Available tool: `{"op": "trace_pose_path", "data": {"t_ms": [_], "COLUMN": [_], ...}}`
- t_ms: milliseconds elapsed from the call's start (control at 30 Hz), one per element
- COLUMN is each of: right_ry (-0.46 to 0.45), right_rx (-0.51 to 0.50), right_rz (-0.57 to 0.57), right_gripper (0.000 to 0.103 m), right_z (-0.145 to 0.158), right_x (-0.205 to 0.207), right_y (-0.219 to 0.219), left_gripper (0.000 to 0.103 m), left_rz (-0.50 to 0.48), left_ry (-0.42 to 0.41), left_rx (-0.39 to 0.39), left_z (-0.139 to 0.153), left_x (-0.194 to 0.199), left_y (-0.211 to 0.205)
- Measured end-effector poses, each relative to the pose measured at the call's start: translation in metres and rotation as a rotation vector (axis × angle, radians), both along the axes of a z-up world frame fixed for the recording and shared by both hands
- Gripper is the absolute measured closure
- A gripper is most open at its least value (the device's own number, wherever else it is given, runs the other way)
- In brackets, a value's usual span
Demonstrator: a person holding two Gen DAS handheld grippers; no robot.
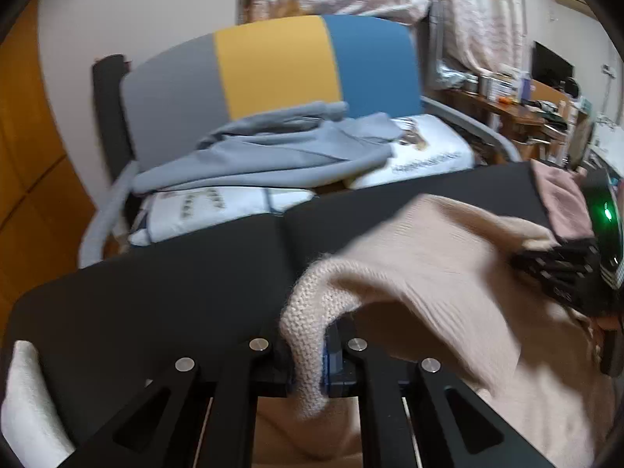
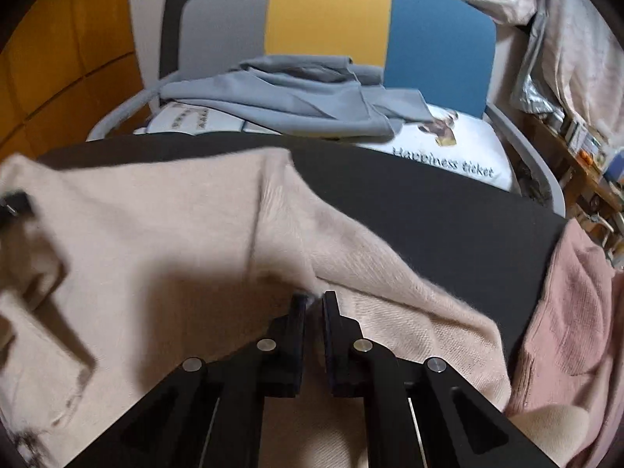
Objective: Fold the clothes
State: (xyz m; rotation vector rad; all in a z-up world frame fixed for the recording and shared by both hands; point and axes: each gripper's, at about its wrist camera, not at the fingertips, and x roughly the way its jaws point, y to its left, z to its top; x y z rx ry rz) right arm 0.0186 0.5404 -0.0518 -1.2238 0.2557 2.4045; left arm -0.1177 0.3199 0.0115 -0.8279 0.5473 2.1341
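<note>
The beige sweater [image 2: 163, 234] lies spread over the near part of the black table [image 2: 429, 202], and part of it is lifted by both of your tools. It is a soft, fuzzy knit, so I judge it light and limp: it will sag and stretch wherever you do not support it, and it will not keep a sharp crease by itself. Loose knit can also slip out of a thin pinch, so take a full fold of cloth, best at a thick edge such as the hem, the cuff or the shoulder seam.

Your left gripper [image 1: 308, 358] has its fingers pressed on a ribbed, rolled edge of the sweater; the cloth hangs down between them. Your right gripper [image 2: 313, 300] has its fingers almost together, with a small ridge of the knit caught at the tips.

At the right edge of the table lies a pink cloth [image 2: 565, 312], touching the sweater. Behind the far edge stands a chair [image 2: 327, 11] with grey, yellow and blue stripes; on it are a grey garment [image 2: 292, 97] and a white pillow [image 2: 460, 148].

The whole outline of the sweater is not visible, so I cannot tell which sleeve or side you hold. Both pictures are blurred, and the near edge of the table is hidden under the tools.
</note>
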Motion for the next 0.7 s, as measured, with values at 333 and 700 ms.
{"op": "trace_pose_path", "data": {"t_ms": [333, 700], "right_ry": [-0.037, -0.038], "right_rx": [0.200, 0.227], "right_rz": [-0.019, -0.023], "right_gripper": [0.093, 0.093], "right_z": [-0.026, -0.027], "right_x": [-0.002, -0.001], "right_y": [-0.030, -0.034], "left_gripper": [0.079, 0.079], "left_rz": [0.314, 0.286], "left_ry": [-0.217, -0.193], "left_rx": [-0.089, 0.219], "left_z": [-0.074, -0.041], "left_x": [-0.101, -0.009], "left_y": [-0.034, -0.132]}}
